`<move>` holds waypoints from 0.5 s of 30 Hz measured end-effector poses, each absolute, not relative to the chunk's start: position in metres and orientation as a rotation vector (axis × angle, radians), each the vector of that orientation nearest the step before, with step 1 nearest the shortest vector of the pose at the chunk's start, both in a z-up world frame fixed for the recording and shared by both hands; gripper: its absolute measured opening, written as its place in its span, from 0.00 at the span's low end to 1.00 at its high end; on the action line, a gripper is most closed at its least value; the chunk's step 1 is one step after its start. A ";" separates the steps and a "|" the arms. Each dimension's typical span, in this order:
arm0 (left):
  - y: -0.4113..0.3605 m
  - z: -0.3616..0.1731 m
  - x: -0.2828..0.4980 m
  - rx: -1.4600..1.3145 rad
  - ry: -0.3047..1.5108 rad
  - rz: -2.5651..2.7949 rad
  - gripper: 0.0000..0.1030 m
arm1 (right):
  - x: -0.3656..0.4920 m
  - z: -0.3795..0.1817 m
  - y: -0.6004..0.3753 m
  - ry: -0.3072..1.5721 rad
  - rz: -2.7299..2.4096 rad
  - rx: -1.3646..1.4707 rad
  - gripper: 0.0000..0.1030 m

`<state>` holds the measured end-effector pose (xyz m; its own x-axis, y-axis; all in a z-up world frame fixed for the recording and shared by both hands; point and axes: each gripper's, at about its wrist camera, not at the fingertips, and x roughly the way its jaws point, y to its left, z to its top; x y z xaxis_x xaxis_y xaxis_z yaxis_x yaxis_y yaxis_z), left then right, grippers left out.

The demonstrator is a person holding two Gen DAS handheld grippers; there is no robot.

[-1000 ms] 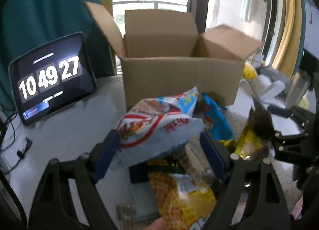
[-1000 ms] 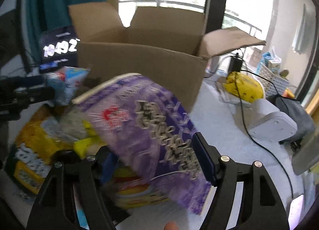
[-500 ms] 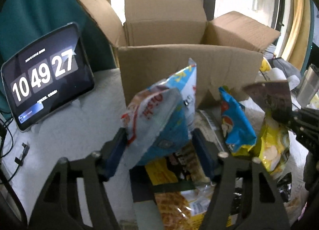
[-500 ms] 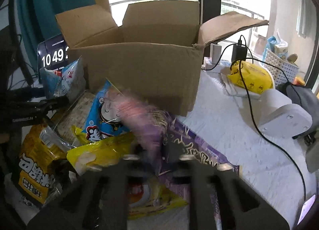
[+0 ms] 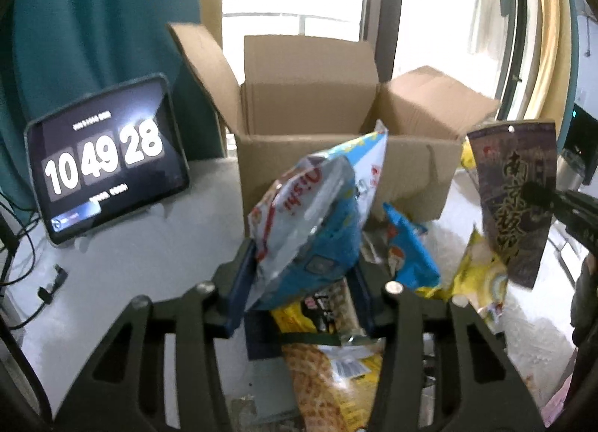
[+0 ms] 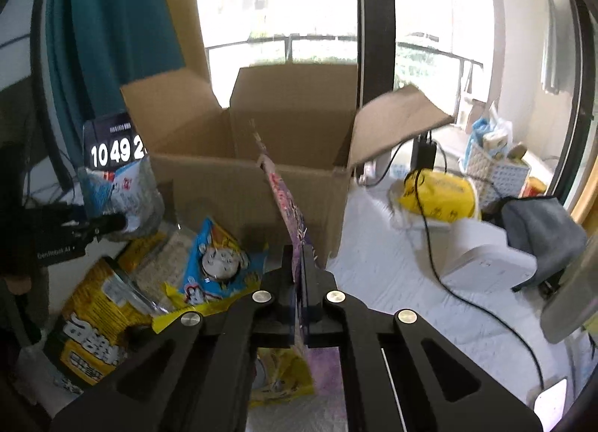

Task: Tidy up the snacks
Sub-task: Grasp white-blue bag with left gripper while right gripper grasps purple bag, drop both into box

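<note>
An open cardboard box (image 5: 269, 159) stands behind a pile of snack packs on the white table. My left gripper (image 5: 302, 267) has a white, blue and red snack bag (image 5: 317, 200) upright between its pads, lifted off the pile, and its jaws are still closing on it. My right gripper (image 6: 298, 263) is shut on a flat purple packet (image 6: 287, 207), seen edge-on and raised in front of the box (image 6: 224, 185). In the left wrist view the same purple packet (image 5: 512, 196) hangs at the right, pinched by the right gripper (image 5: 538, 196).
A tablet clock (image 5: 104, 159) leans left of the box. Loose packs lie below: a blue cartoon bag (image 6: 216, 263), a yellow-black bag (image 6: 93, 327), a waffle-print bag (image 5: 329, 368). A white device (image 6: 482, 263), a black cable (image 6: 429, 245) and a basket (image 6: 497, 166) sit to the right.
Both grippers closed on their packs and lifted them. The white and blue bag went from lying flat to upright. The purple packet turned from face-on to edge-on.
</note>
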<state>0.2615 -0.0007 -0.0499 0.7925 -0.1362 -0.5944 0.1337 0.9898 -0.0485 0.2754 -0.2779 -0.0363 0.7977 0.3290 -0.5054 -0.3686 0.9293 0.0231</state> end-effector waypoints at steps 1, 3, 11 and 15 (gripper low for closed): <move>0.001 -0.044 0.258 -0.008 0.624 -0.143 0.46 | 0.273 -0.031 -0.279 0.515 0.378 -0.076 0.02; 0.003 -0.033 0.251 -0.015 0.591 -0.138 0.46 | 0.271 -0.021 -0.279 0.493 0.384 -0.078 0.02; 0.003 0.014 0.244 -0.021 0.474 -0.160 0.46 | 0.269 0.015 -0.272 0.406 0.416 -0.092 0.02; -0.002 0.040 0.253 -0.001 0.410 -0.170 0.46 | 0.275 0.032 -0.269 0.361 0.426 -0.085 0.02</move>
